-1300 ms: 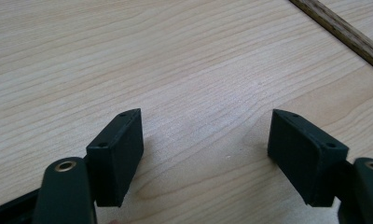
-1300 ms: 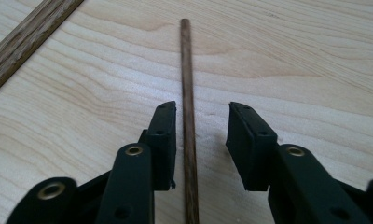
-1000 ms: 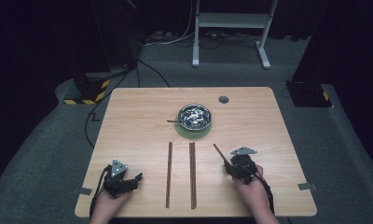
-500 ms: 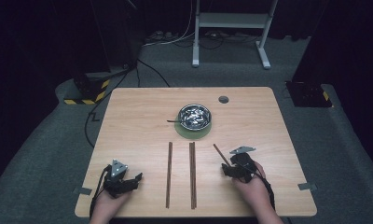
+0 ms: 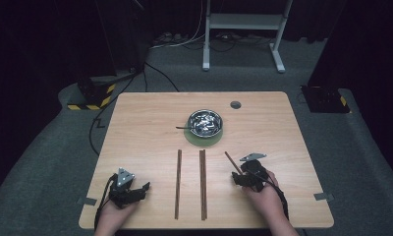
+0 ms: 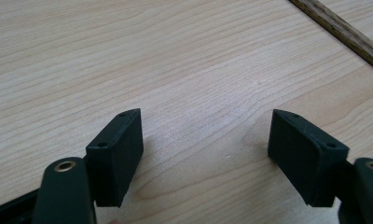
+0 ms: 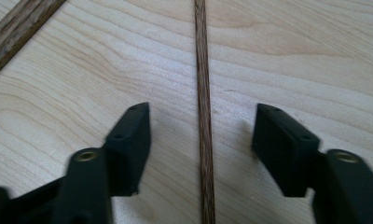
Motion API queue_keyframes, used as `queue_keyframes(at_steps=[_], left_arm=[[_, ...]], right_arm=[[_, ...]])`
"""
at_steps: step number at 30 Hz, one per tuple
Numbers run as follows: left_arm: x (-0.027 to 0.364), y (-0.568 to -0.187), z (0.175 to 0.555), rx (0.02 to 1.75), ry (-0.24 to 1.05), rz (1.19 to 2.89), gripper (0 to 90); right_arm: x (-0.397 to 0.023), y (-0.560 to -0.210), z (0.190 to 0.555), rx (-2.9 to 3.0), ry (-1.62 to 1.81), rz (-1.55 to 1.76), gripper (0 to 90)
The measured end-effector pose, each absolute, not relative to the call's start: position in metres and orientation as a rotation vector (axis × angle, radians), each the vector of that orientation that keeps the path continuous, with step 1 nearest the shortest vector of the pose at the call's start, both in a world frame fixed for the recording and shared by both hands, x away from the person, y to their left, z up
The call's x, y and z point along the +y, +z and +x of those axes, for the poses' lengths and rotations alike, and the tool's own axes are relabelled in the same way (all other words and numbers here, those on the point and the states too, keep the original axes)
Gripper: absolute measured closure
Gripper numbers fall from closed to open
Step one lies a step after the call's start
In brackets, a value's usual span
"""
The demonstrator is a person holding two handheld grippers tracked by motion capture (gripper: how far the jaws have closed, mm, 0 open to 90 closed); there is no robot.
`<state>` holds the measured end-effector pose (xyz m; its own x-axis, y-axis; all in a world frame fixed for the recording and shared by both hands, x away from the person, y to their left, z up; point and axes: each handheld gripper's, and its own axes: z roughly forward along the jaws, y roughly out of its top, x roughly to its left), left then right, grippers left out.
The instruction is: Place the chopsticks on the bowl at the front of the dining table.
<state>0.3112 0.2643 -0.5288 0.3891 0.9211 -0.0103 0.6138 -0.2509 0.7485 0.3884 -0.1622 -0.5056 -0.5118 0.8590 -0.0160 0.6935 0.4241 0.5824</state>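
I look down on a pale wooden table [image 5: 150, 123] with a person's hands at its near edge, each holding a black gripper.

My right gripper [image 5: 239, 178] sits low over the table at the near right. Its jaws stand apart, astride a thin brown stick [image 7: 203, 116] that runs straight up between them; neither pad touches it, with bare wood showing on both sides. These jaws have just been closing a little after opening wider. From above, this stick [image 5: 232, 162] lies slanted, its far end pointing up and left, away from the gripper.

My left gripper [image 5: 144, 187] rests at the near left, well apart from the other. Its jaws are spread wide over bare wood with nothing between them.

Two more sticks lie side by side in the middle of the table, between the grippers: a left stick [image 5: 178, 183] and a middle stick [image 5: 202, 183], both running away from me.

Beyond them a metal bowl [image 5: 205, 122] sits on a green mat [image 5: 203, 142]. A small round grey hole [image 5: 235, 104] marks the far right of the table.
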Motion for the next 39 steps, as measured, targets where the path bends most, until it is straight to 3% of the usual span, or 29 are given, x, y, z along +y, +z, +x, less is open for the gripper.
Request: queue_keyframes(at_steps=[13,15,16,22,39], left_arm=[[0.264,-0.529,0.311,1.311,0.578,1.972,26.5],[0.264,-0.529,0.311,1.311,0.578,1.972,26.5],[0.264,-0.529,0.311,1.311,0.578,1.972,26.5],[0.264,-0.529,0.311,1.311,0.578,1.972,26.5],[0.264,-0.529,0.311,1.312,0.578,1.972,26.4]], right_arm=[[-0.161,-0.502,0.392,2.417,0.741,1.300,75.1],[-0.161,-0.502,0.392,2.421,0.739,1.293,76.2],[-0.161,-0.501,0.392,2.422,0.731,1.298,83.6],[-0.160,-0.501,0.392,2.406,0.757,1.312,84.3],[-0.144,-0.444,0.396,2.270,0.891,1.196,84.6]])
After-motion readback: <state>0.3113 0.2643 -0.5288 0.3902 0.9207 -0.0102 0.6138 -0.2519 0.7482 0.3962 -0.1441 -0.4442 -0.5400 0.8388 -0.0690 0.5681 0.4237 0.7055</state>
